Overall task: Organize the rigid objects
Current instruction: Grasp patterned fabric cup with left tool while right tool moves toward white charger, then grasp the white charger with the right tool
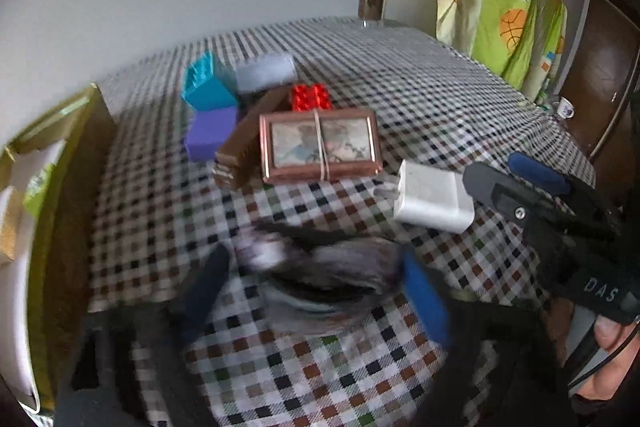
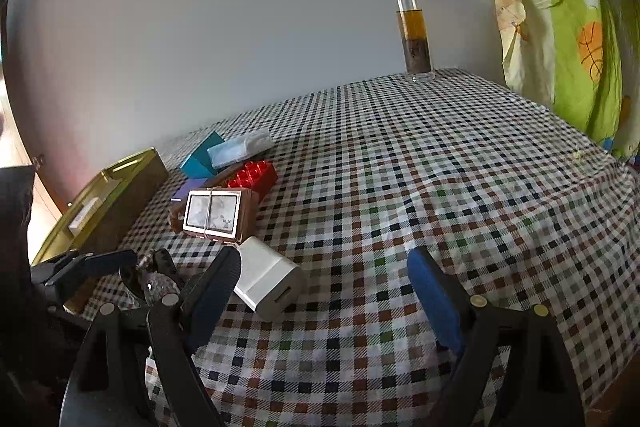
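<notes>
A dark, glittery grey clip [image 1: 320, 267], blurred, lies on the checked tablecloth [image 1: 400, 87] between the blue pads of my left gripper [image 1: 316, 291]. The right pad is at its edge, and a sliver of cloth shows beside the left pad. My right gripper [image 2: 324, 295] stands open over bare cloth, its left finger next to a white charger [image 2: 268, 283]. Behind the charger lies a copper picture frame [image 2: 212, 213] with a band around it. Further back, a red brick [image 1: 311, 97], brown box [image 1: 248, 139], purple block [image 1: 210, 133], teal block [image 1: 208, 87] and pale box [image 1: 266, 71] are clustered.
An open gold tin [image 2: 112, 203] sits along the table's left edge. A glass bottle [image 2: 414, 31] of amber liquid stands at the far edge by the wall. A green printed cloth [image 2: 560, 39] hangs at the right. A hand [image 1: 612, 347] holds the right gripper.
</notes>
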The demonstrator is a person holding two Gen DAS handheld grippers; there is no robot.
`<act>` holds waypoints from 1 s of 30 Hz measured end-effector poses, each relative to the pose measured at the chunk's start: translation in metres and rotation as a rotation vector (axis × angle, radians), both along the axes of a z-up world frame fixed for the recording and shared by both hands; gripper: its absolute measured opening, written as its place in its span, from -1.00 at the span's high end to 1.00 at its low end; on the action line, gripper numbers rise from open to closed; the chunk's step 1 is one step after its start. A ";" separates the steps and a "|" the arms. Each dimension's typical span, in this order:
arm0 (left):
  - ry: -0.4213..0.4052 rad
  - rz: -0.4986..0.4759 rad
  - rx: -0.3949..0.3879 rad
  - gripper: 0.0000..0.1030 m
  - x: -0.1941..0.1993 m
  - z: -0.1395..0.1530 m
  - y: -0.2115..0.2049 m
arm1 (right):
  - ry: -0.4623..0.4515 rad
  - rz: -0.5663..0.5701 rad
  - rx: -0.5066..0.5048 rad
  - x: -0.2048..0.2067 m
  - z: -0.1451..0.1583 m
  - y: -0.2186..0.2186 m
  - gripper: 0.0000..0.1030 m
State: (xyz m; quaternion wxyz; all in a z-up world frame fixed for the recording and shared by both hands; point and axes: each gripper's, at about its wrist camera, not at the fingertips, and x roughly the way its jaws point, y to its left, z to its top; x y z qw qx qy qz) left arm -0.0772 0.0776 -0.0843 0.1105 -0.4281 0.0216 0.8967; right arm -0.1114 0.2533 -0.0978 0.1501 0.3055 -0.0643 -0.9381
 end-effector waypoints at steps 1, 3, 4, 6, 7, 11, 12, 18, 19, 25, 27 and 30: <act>0.006 0.003 0.005 -0.43 0.001 0.001 -0.001 | 0.000 0.000 0.002 0.000 0.000 0.000 -0.69; 0.020 0.003 0.017 -0.43 0.005 0.003 -0.002 | -0.001 0.000 -0.006 0.000 0.000 0.001 -0.69; 0.033 0.014 0.019 -0.42 0.006 0.004 -0.004 | -0.003 0.001 -0.011 0.000 -0.001 0.002 -0.69; 0.070 0.053 0.021 -0.42 0.009 0.008 -0.009 | -0.003 0.006 -0.013 -0.001 -0.001 0.001 -0.69; 0.096 0.074 0.019 -0.42 0.012 0.011 -0.012 | -0.003 0.008 -0.009 -0.001 -0.001 0.000 -0.69; 0.171 0.144 -0.025 -0.42 0.019 0.016 -0.019 | -0.021 0.080 0.064 -0.003 -0.001 -0.017 -0.69; 0.178 0.153 -0.029 -0.42 0.019 0.016 -0.022 | -0.032 0.094 0.093 -0.005 -0.002 -0.022 -0.69; 0.138 0.194 0.046 -0.42 0.010 0.013 -0.046 | -0.056 0.145 0.167 -0.011 -0.005 -0.043 -0.69; 0.133 0.195 0.054 -0.42 0.008 0.012 -0.045 | -0.060 0.150 0.172 -0.011 -0.006 -0.044 -0.69; 0.154 0.174 0.022 -0.42 0.012 0.014 -0.037 | -0.088 0.207 0.226 -0.015 -0.007 -0.055 -0.69; 0.171 0.170 0.017 -0.42 0.014 0.015 -0.036 | -0.086 0.228 0.247 -0.014 -0.007 -0.059 -0.69; 0.179 0.169 0.025 -0.42 0.015 0.016 -0.038 | -0.083 0.235 0.271 -0.014 -0.007 -0.063 -0.69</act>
